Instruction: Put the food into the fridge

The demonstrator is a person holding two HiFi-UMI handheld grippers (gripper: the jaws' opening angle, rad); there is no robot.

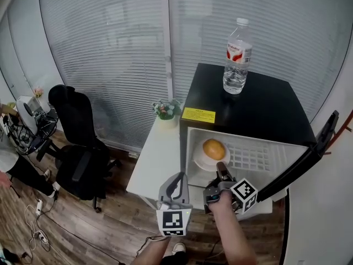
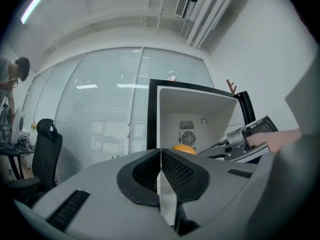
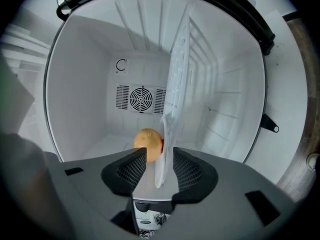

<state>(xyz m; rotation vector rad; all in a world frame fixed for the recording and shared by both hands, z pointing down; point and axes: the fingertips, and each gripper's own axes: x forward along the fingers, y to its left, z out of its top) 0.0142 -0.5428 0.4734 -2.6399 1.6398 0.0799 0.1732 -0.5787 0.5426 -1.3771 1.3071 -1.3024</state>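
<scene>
As right gripper reaches into fridge, rolled sideways, fingers apart

Left gripper, jaws together, faces the open fridge containing orange food.

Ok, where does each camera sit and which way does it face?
Head view: on the person's head, steeply down at the open fridge; left gripper and right gripper show.
Left gripper view: on the shut left gripper, facing the fridge front.
Right gripper view: on the open right gripper, astride the plate, facing inside.
Shared: all show the orange food.
</scene>
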